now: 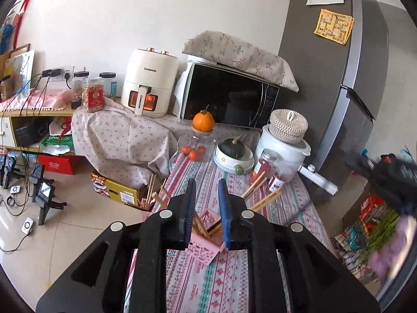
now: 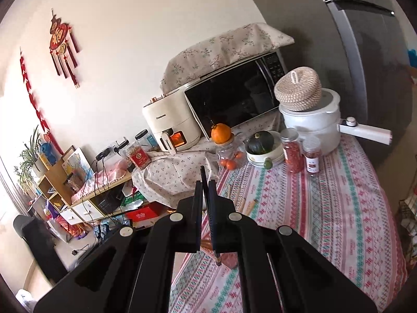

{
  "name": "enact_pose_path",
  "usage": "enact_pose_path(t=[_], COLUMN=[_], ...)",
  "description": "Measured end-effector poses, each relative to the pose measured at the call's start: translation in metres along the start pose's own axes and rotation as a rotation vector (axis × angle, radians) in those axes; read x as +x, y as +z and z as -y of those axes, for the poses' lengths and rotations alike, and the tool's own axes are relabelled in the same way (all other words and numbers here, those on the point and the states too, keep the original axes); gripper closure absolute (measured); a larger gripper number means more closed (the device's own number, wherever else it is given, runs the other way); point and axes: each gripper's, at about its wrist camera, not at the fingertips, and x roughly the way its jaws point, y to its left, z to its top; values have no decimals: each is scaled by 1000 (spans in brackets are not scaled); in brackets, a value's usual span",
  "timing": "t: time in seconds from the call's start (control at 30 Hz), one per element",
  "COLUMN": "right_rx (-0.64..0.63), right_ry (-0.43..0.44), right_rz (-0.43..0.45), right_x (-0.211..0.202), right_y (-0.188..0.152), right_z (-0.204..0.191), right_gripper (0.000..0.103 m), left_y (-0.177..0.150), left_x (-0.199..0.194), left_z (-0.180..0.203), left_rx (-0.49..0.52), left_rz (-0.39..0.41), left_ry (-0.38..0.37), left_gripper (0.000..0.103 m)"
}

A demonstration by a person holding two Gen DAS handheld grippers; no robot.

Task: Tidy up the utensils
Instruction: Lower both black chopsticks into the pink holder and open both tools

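My left gripper (image 1: pixel 207 182) hangs open over a pink slatted basket (image 1: pixel 206 215) on the patterned tablecloth (image 1: pixel 208 274). Nothing is pressed between its blue pads. Wooden chopsticks (image 1: pixel 256 185) lie in the basket and stick out on both sides of the gripper, and the gripper body hides most of the basket. My right gripper (image 2: pixel 206 182) is shut on a thin dark chopstick (image 2: pixel 203 173), whose ends show above and below the fingers. It is held above the table's left edge. Loose wooden chopsticks (image 2: pixel 245 206) lie on the cloth just beyond it.
At the table's far end stand a glass jar of small oranges (image 1: pixel 194 151), a bowl with a green squash (image 1: pixel 233 151), two red-filled jars (image 1: pixel 263 164) and a white pot with a woven lid (image 1: pixel 284 143). Behind are a microwave (image 1: pixel 229 99), an air fryer (image 1: pixel 148 88) and a fridge (image 1: pixel 338 78). Cables and devices (image 1: pixel 41 195) lie on the floor at left.
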Motion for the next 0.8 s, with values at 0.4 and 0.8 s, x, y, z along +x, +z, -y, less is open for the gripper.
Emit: enact_pose_path(t=[0.4, 0.8], right_rx=[-24, -81], right_ry=[-18, -104], right_rz=[-78, -85], right_x=[81, 44], right_y=[-13, -39], right_z=[-19, -10], right_gripper=[94, 87], left_y=[-9, -21], left_x=[4, -5], left_z=[-18, -1], left_rx=[-44, -31], left_rz=[-22, -35], left_ry=[12, 3], left_gripper=[86, 81])
